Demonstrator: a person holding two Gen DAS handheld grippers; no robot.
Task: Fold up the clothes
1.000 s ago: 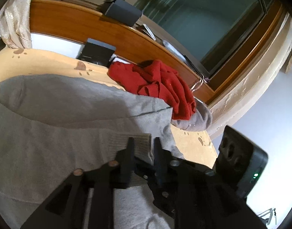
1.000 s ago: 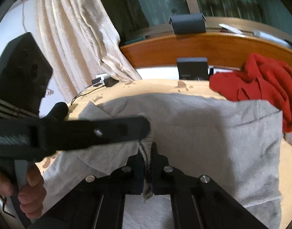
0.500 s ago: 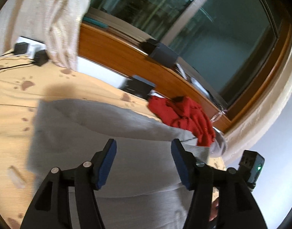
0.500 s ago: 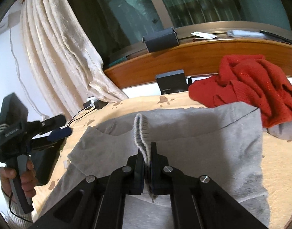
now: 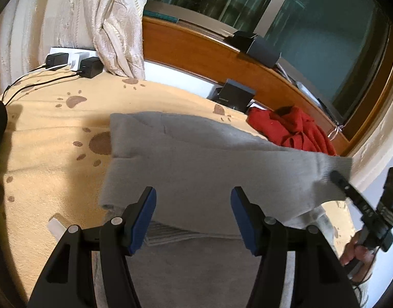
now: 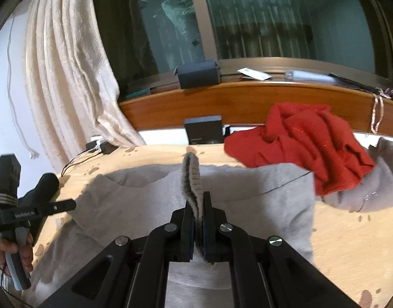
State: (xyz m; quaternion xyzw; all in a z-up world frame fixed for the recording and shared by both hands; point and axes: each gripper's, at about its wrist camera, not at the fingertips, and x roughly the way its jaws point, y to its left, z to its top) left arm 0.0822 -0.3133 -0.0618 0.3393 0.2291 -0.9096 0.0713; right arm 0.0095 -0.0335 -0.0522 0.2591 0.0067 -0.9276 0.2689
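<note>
Two grippers work a grey sweater on the paw-print blanket: left gripper hovers over it, jaws just opened and empty; right gripper pinches its ribbed cuff, left of a red garment.

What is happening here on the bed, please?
A person is folding a grey sweater on a paw-print blanket. The right gripper is shut on the sweater's ribbed edge. The left gripper has just opened; its jaws hang over the sweater, gripping nothing. A red garment lies crumpled behind.
</note>
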